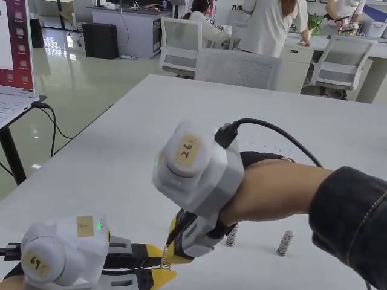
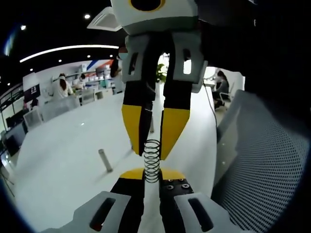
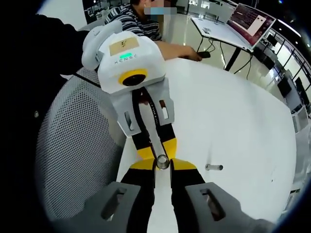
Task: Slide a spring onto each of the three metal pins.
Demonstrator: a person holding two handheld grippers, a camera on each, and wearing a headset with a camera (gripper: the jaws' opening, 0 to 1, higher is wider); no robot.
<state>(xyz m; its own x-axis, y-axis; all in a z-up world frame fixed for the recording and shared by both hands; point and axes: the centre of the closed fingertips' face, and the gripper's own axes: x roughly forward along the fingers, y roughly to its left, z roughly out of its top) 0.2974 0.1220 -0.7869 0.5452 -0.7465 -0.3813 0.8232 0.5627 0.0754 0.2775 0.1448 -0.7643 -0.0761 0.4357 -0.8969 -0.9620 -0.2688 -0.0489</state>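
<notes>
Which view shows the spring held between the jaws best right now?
Left gripper view: the spring shows side-on, with its coils clear along its length. Right gripper view: spring end-on, just a ring. Head view: spring small and thin.

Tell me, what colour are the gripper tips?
Yellow, with black behind. Clearest in the left gripper view, on the right gripper by the spring.

The left gripper (image 1: pixel 161 266) sits at 7 o'clock in the head view, its jaws pinching the spring (image 2: pixel 151 160). The right gripper (image 1: pixel 173 244), its forearm (image 1: pixel 272 190) entering from 4 o'clock, meets it tip to tip and grips the same spring.
</notes>
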